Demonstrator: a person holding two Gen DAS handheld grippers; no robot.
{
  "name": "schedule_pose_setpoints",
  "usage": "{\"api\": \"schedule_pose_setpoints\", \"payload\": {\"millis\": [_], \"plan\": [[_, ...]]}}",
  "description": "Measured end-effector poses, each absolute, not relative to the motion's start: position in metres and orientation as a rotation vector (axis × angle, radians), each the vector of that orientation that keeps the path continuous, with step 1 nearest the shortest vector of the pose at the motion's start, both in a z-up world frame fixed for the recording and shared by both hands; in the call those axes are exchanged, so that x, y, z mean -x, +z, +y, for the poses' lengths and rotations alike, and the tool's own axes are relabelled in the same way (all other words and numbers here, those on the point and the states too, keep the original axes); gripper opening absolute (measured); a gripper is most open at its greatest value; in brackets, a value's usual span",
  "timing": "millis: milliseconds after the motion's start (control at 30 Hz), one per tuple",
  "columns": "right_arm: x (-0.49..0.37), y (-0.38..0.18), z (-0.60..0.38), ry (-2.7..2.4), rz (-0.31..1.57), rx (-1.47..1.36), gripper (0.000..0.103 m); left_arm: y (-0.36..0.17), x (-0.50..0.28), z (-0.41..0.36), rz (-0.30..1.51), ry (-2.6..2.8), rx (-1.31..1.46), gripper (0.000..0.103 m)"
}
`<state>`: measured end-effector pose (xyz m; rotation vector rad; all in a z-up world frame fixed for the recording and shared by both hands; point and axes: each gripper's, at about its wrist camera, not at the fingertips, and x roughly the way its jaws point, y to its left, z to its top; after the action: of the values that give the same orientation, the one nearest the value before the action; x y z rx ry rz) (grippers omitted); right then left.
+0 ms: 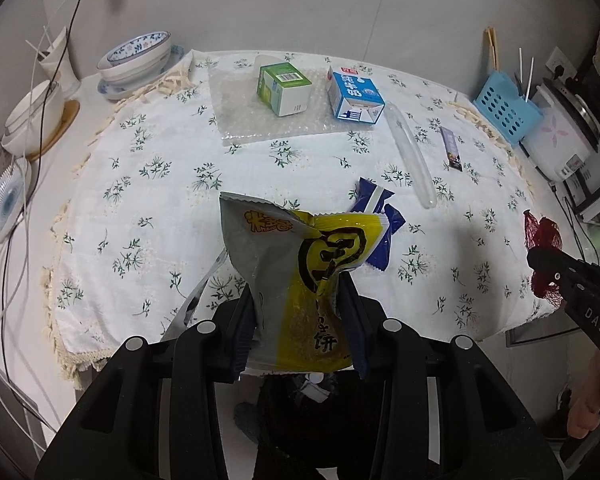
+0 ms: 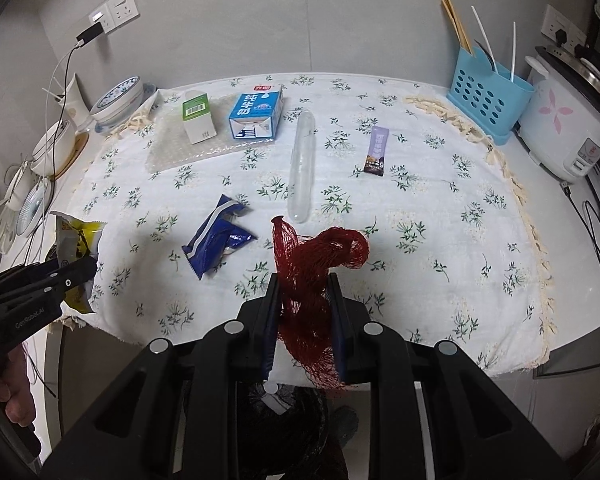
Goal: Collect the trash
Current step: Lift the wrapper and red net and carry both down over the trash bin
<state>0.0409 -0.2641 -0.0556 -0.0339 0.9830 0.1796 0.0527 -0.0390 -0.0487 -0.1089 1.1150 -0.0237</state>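
Observation:
My left gripper (image 1: 300,312) is shut on a yellow and grey snack bag (image 1: 296,264), held above the table's front edge; it also shows in the right wrist view (image 2: 78,248). My right gripper (image 2: 305,312) is shut on a red mesh net bag (image 2: 316,264), also seen at the right in the left wrist view (image 1: 540,236). On the flowered tablecloth (image 2: 420,200) lie a blue wrapper (image 2: 216,240), a clear plastic tube (image 2: 303,168), a purple sachet (image 2: 376,152), a blue milk carton (image 2: 256,116) and a green-white carton (image 2: 198,118). A black trash bag (image 2: 288,432) sits below the grippers.
Bowls and plates (image 1: 136,60) stand at the back left with cables (image 1: 40,120). A blue utensil holder (image 2: 488,96) and a rice cooker (image 2: 572,128) stand at the right. Bubble wrap (image 1: 260,116) lies under the cartons.

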Motion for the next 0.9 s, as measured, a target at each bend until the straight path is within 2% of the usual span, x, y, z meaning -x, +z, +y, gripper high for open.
{"api": "schedule_pose_setpoints", "payload": {"millis": [433,900], "plan": [[0.002,-0.067,-0.271,0.200,0.989,0.041,0.021,-0.061,0.005,-0.049,1.134,-0.040,0.118,0.038],[0.048,-0.115,-0.267,0.232,1.043,0.078,0.021,-0.100,0.056,-0.060,1.193,-0.092,0.109,0.038]]}}
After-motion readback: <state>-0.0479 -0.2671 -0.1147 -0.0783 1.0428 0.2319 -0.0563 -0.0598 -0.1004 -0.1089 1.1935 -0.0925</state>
